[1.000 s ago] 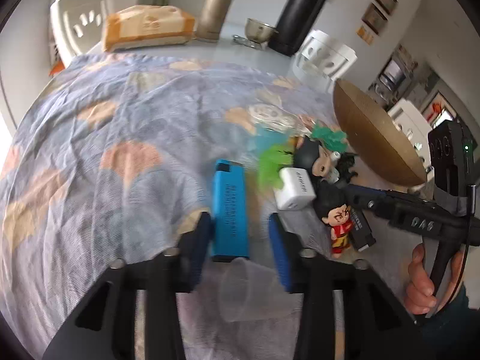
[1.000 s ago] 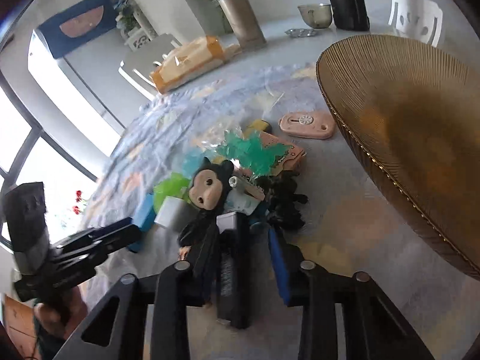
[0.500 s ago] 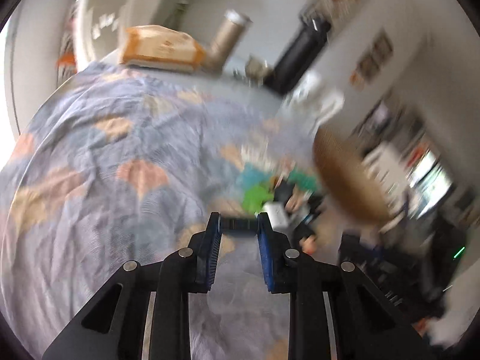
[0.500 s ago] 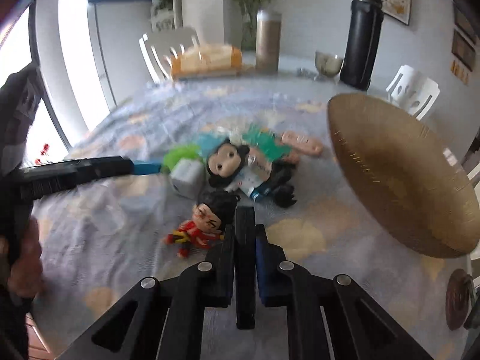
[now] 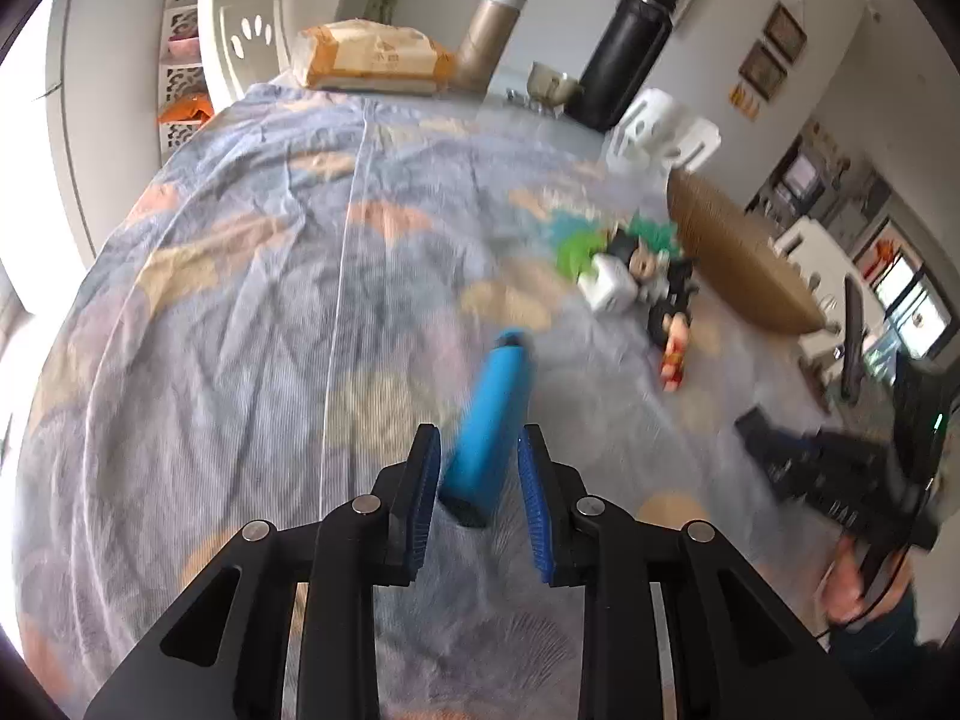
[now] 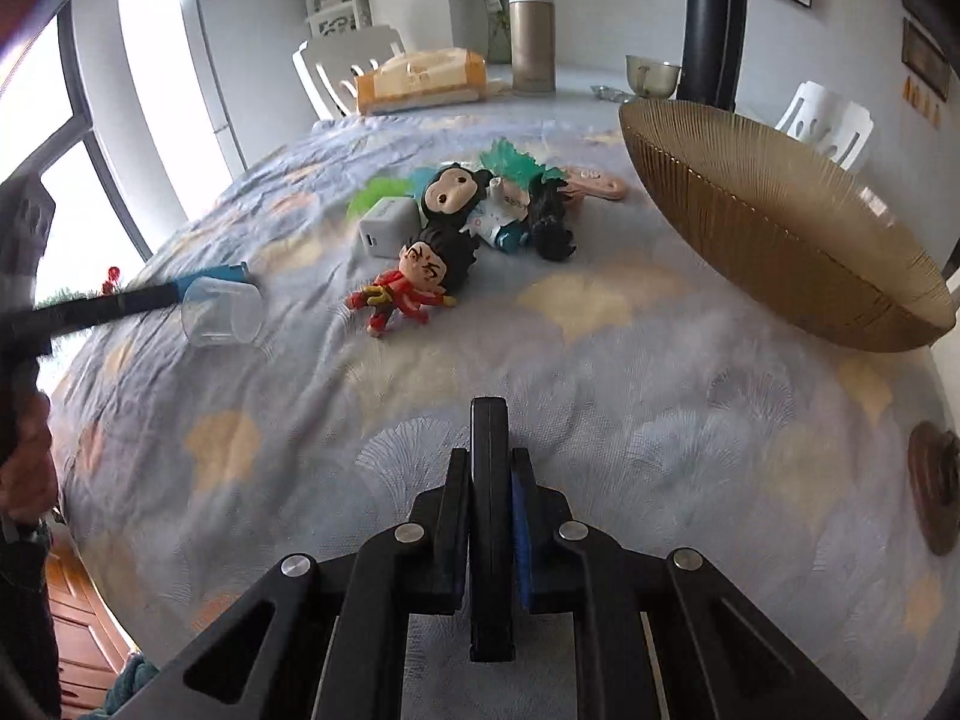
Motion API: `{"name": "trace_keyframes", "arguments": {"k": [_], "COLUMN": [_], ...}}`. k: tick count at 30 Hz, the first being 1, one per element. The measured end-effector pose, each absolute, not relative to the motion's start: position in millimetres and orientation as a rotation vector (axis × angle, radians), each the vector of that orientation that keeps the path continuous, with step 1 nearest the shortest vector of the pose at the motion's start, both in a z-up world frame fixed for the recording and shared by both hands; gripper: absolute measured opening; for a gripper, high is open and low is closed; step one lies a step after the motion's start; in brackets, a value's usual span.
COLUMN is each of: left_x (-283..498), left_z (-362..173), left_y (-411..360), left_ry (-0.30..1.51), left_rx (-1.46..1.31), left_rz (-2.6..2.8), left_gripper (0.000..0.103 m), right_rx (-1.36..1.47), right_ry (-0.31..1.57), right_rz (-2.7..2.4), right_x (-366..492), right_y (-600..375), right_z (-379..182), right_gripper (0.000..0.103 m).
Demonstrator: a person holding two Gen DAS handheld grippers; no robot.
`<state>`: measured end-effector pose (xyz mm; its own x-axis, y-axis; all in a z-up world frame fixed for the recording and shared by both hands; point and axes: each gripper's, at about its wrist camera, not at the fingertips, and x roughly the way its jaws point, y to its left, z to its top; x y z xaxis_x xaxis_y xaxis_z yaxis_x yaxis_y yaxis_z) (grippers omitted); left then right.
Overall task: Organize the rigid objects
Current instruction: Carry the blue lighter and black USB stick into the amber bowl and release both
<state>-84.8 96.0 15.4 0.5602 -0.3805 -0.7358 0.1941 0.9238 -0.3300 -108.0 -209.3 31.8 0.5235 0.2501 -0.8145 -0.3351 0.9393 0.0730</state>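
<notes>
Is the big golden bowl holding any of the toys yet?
No: in the right wrist view the golden bowl shows only its bare ribbed inside, while the toy figures lie on the tablecloth beside it.

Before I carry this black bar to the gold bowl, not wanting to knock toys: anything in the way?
Nothing visible: only cloth lies between the black bar in the right gripper and the gold bowl; the toys sit left of that path.

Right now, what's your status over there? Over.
Left gripper shut on blue case. Right gripper shut on black slab. Clear cup lies by the left tip; toy pile sits beside the gold bowl.
</notes>
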Motion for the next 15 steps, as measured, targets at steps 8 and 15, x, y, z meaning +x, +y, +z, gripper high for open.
{"name": "trace_keyframes", "arguments": {"k": [8,15], "left_x": [-70,-71], "left_z": [15,15], "left_y": [80,61], "left_ry": [0.977,0.975], "left_rx": [-0.062,0.095], "left_rz": [-0.247,-0.244], "left_gripper": [0.048,0.044], "right_rx": [-0.070,-0.044], "right_ry": [0.969,0.970], "right_rz": [0.350,0.337], "right_x": [-108,-118], "right_y": [-211,-222], "right_z": [32,33], "right_gripper": [0.020,0.049]}}
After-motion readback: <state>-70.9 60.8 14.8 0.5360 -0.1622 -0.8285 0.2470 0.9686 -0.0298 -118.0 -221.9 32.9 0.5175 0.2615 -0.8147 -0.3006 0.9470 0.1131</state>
